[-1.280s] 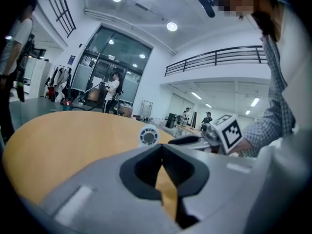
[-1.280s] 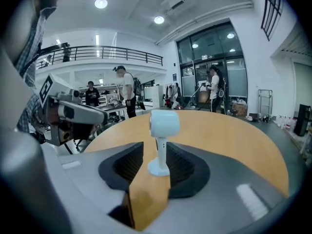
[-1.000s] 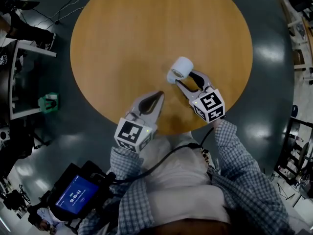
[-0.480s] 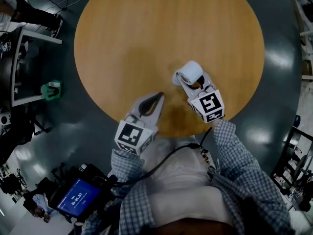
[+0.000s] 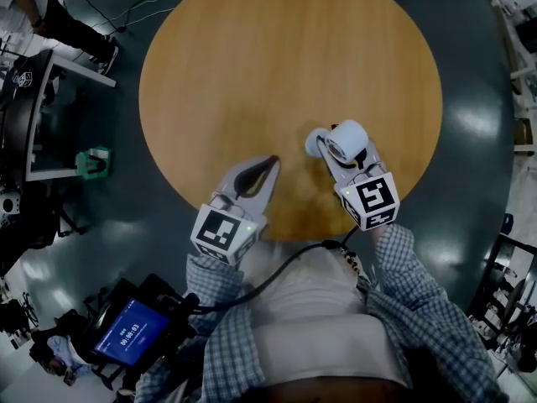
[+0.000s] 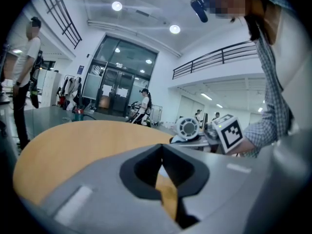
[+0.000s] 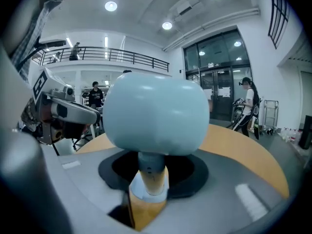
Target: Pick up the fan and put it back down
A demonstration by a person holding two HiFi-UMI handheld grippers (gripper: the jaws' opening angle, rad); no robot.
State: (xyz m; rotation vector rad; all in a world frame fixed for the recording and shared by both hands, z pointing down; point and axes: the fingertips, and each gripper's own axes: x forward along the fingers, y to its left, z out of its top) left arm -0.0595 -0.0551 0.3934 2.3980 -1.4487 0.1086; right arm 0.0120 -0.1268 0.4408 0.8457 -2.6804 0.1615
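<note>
Right gripper view: the fan (image 7: 156,116) is being clamped by its stem (image 7: 147,165) in the right hand-held gripper (image 7: 146,191), seemingly lifted off the worktop (image 5: 252,74). The left hand-held gripper (image 6: 163,152) is being held closed and empty. Upright lowering is being called for next.

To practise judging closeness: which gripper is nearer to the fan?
Right. The right gripper is clamped on the fan at its stem; the left gripper, shut and empty, sits apart to the fan's left in the head view.
</note>
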